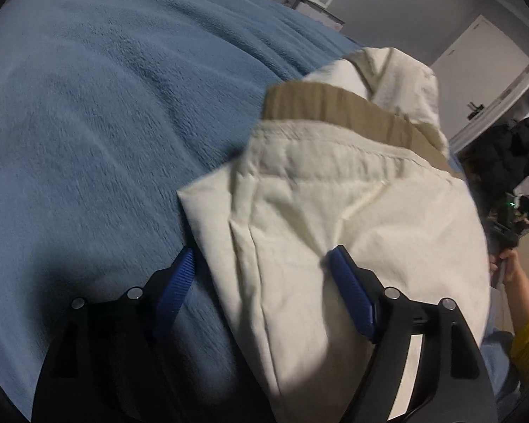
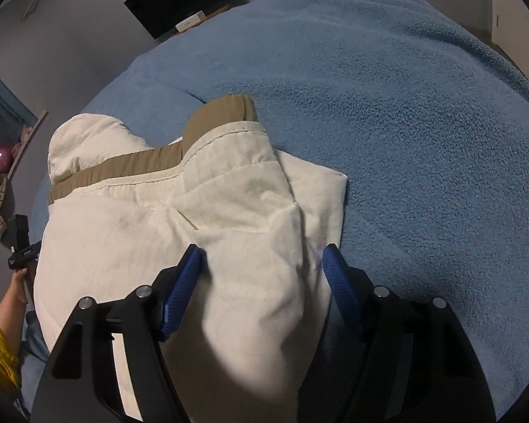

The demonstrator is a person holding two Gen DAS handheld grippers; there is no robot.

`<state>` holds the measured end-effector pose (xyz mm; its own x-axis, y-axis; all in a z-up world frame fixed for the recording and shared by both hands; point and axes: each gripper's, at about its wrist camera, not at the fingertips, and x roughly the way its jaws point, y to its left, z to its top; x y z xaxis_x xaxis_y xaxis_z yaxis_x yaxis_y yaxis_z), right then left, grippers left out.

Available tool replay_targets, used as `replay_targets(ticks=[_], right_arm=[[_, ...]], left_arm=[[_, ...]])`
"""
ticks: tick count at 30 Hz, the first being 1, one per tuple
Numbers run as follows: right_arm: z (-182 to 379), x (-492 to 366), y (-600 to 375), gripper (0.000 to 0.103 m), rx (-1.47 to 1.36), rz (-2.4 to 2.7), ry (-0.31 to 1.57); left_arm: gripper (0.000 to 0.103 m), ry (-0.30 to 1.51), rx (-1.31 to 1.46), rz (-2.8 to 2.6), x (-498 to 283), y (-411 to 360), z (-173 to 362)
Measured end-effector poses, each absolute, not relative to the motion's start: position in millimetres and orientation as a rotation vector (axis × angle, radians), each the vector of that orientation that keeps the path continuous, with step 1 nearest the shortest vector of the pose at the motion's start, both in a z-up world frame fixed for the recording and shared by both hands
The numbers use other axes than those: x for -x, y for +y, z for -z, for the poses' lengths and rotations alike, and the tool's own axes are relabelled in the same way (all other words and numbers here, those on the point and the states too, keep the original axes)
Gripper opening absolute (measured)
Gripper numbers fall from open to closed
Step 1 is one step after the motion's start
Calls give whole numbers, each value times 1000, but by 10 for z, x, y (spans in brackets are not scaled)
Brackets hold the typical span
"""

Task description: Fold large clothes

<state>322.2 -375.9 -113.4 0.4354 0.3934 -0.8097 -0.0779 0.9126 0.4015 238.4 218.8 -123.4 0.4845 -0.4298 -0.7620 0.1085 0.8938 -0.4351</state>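
Garment (image 1: 335, 204), cream with a tan band, lies bunched on the blue blanket (image 1: 88, 123) near its front edge. Left gripper (image 1: 261, 275) straddles one near corner, right gripper (image 2: 261, 268) the other, both wide, cloth between unpinched, band farthest away.

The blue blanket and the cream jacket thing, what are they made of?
The blue blanket looks like soft fleece: a fuzzy, nubby, matte surface. The cream garment looks like thin woven cotton or similar: smooth, creased, with stitched seams. Its tan band seems ribbed.
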Motion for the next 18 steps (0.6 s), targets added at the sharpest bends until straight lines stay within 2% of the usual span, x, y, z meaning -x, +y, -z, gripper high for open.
replay_targets(ticks=[6,14,17,18], right_arm=[[1160,-3147,-3921,69,-344,-324,1109],[1359,-3292,-3952,76,-420,-376,1126],[1381,-3412,-3948,74,-433,-376,1100],[1389,-3465,-3938,70,-441,-376,1090]], left_arm=[[76,1010,390,380,-2290,2205,1280],[92,1006,347,394,-2530,2061,1340],[93,993,328,378,-2649,1953,1356],[92,990,332,372,-2692,1937,1366]])
